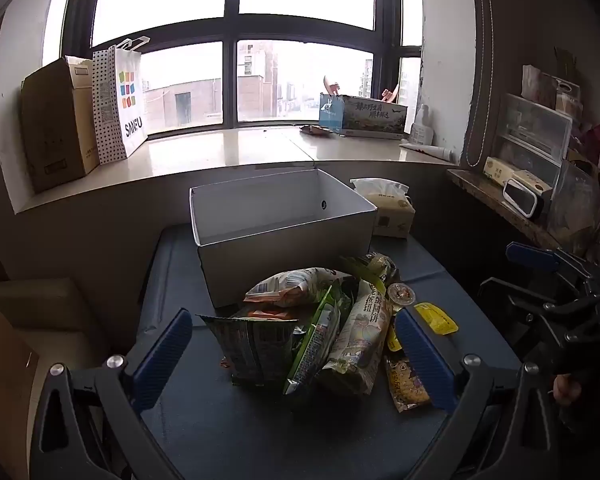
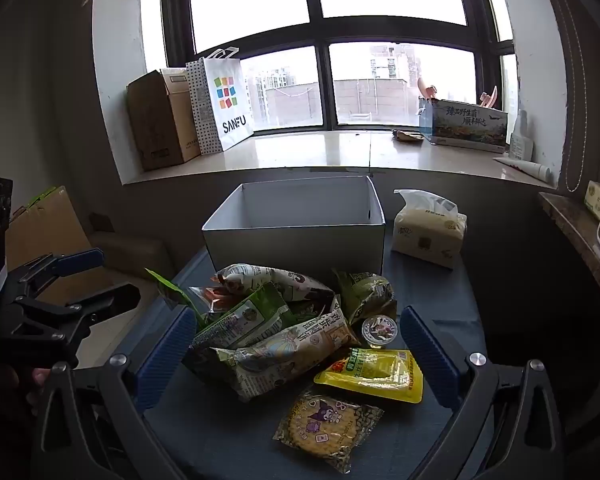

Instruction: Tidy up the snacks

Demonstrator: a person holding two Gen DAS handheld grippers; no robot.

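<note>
Item: snack pile (image 1: 320, 328), heaped at centre frame on a dark blue table (image 1: 228, 432), directly below a white open box (image 1: 284, 220) that stood empty. Included: yellow packet (image 2: 374, 374), round biscuit pack (image 2: 328, 426) at lower centre of the right wrist view, small jelly cup (image 2: 379, 330), several green and white bags. Tissue pack (image 2: 428, 232) sat right of the box. Left gripper (image 1: 294, 348) and right gripper (image 2: 296, 346): both released, jaws spread wide, pads touching nothing. White shopping bag (image 1: 120, 108) stood on the sill, upper left.
</note>
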